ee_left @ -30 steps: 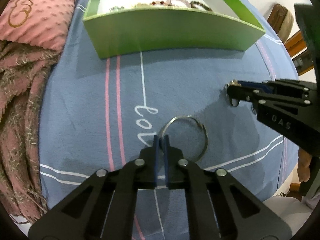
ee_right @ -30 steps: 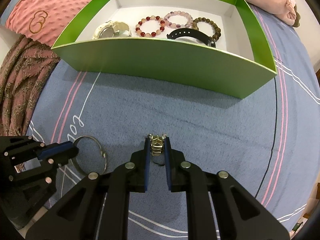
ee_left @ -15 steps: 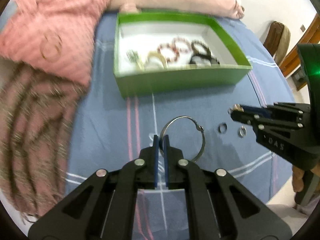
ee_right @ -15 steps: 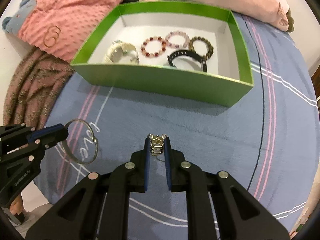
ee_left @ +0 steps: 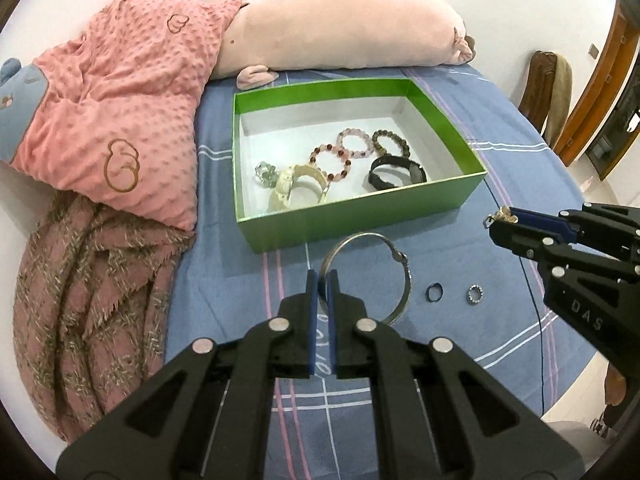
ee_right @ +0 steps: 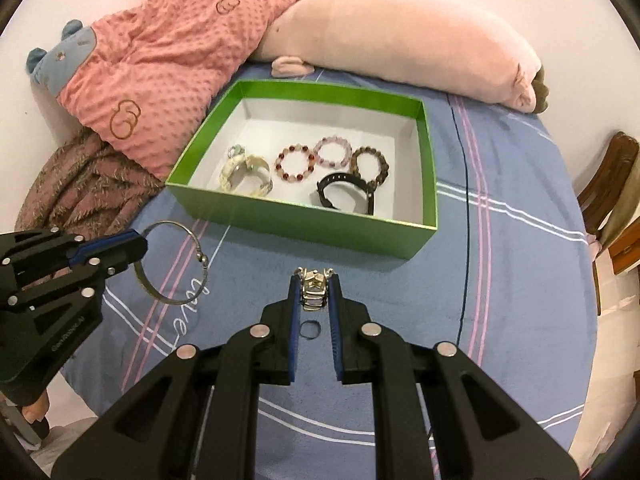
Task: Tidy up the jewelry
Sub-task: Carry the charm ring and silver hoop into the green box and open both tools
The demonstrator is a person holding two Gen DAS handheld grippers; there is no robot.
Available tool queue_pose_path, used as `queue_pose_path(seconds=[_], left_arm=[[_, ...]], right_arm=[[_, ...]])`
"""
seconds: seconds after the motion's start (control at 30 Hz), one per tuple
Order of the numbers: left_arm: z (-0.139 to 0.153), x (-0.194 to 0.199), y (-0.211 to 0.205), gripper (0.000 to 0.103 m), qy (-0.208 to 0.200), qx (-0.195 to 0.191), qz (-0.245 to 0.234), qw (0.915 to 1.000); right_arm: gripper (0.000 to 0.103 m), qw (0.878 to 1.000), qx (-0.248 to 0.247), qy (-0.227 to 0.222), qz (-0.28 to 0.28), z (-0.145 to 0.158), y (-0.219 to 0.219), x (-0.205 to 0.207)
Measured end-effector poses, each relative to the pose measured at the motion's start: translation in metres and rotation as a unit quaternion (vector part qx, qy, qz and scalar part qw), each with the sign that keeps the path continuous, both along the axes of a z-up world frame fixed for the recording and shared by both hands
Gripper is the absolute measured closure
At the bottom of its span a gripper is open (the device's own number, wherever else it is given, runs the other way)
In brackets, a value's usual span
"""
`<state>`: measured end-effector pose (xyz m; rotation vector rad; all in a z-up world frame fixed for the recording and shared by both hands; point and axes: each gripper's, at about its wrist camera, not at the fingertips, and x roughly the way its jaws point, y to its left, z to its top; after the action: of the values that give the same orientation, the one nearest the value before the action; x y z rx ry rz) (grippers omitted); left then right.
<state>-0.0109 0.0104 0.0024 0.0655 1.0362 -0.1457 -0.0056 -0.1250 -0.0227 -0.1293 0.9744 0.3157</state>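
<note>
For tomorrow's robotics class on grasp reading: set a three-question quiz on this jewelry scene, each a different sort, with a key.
1. True or false: the left hand-held gripper holds the bangle.
2. What does the right hand-held gripper hold? A) watch B) gold ring C) beads
3. How many small rings lie loose on the sheet in the left view?

Key: 1 true; 2 B, gold ring; 3 two: dark ring, sparkly ring.

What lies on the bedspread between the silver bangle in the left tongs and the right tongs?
In the left wrist view, two small rings: a dark ring nearer the silver bangle, and a sparkly silver ring nearer the right tongs. Both lie loose on the blue bedspread.
</note>
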Motion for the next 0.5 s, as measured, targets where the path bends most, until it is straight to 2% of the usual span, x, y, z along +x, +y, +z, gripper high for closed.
queue_pose_path(seconds=[0.27, 0.5], left_arm=[[0.018, 0.004, 0.002, 0.099, -0.019, -0.003, 0.001, 0.9998], [0.013, 0.005, 0.001, 0.099, -0.007, -0.003, 0.002, 1.0000]], right_arm=[[0.090, 1.000, 0.002, -0.017, 0.002, 0.011, 0.003, -0.003], [0.090, 1.000, 0.001, -0.009, 0.000, 0.008, 0.003, -0.004]])
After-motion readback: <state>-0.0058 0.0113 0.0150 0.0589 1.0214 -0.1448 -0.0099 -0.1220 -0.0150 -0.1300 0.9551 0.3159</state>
